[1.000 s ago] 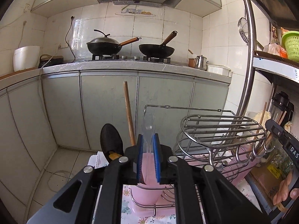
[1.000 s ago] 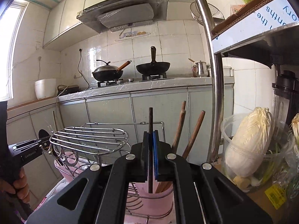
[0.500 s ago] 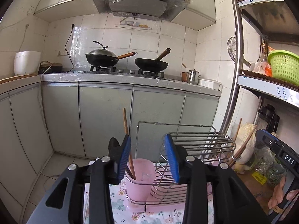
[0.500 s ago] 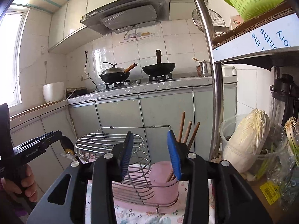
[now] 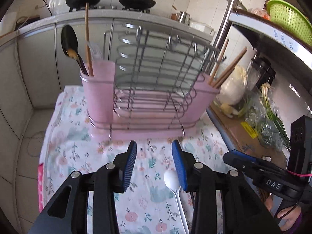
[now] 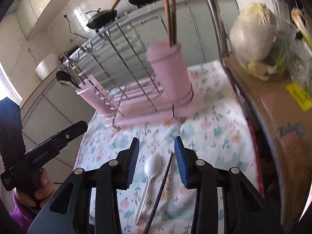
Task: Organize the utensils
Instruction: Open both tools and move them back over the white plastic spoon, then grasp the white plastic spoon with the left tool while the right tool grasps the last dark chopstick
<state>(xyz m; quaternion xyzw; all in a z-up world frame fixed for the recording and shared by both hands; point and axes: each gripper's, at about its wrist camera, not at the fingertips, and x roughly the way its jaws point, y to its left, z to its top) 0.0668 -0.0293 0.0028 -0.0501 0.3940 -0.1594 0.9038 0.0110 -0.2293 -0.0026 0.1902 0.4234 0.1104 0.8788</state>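
The right gripper (image 6: 157, 159) hangs with its jaws spread wide over the floral cloth (image 6: 214, 128), a white plastic spoon (image 6: 151, 170) and a dark chopstick (image 6: 161, 191) lying between them. The left gripper (image 5: 154, 165) is equally spread and holds nothing, the same spoon (image 5: 172, 181) beside its right pad. Behind stands the pink wire rack (image 5: 148, 89) with upright utensils.

Open left gripper (image 5: 154, 163) above floral cloth (image 5: 81, 152).
White spoon (image 5: 172, 183) lies beside its right jaw; pink rack (image 5: 136, 105) stands ahead.
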